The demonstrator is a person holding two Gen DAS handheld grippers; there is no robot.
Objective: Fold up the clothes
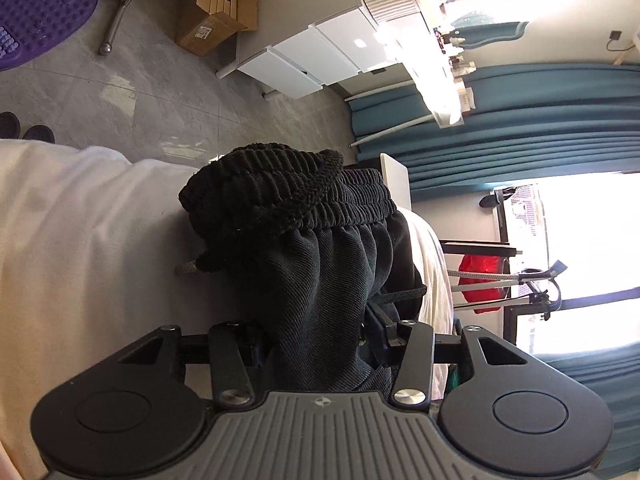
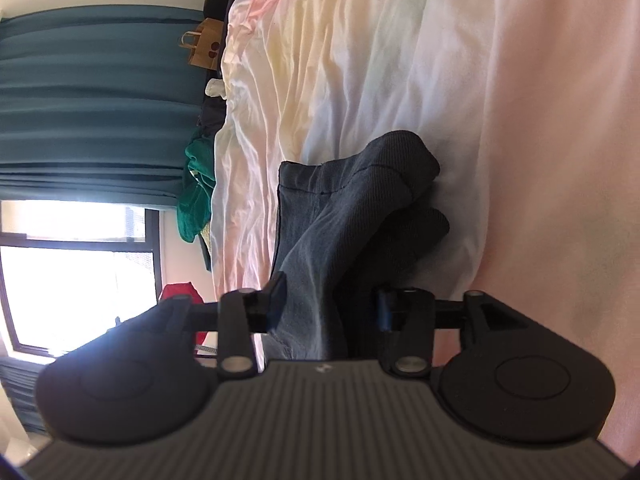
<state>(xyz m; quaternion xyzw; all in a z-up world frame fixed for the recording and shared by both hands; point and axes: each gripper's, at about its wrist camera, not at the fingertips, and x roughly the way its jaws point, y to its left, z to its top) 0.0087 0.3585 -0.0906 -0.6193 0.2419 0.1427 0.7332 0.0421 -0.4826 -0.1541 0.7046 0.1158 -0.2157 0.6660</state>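
Observation:
Black trousers lie bunched on the white bed sheet, their ribbed elastic waistband folded over at the far end and a drawstring showing at the right. My left gripper is open, the trouser cloth lying loose between its fingers. In the right wrist view the same dark trousers end in two ribbed leg cuffs resting on the pastel sheet. My right gripper is open around the leg cloth, with a gap beside its right finger.
Past the bed edge is grey tiled floor with a white drawer unit, a cardboard box and a purple mat. Teal curtains and a bright window stand beyond. A paper bag and green cloth lie beside the bed.

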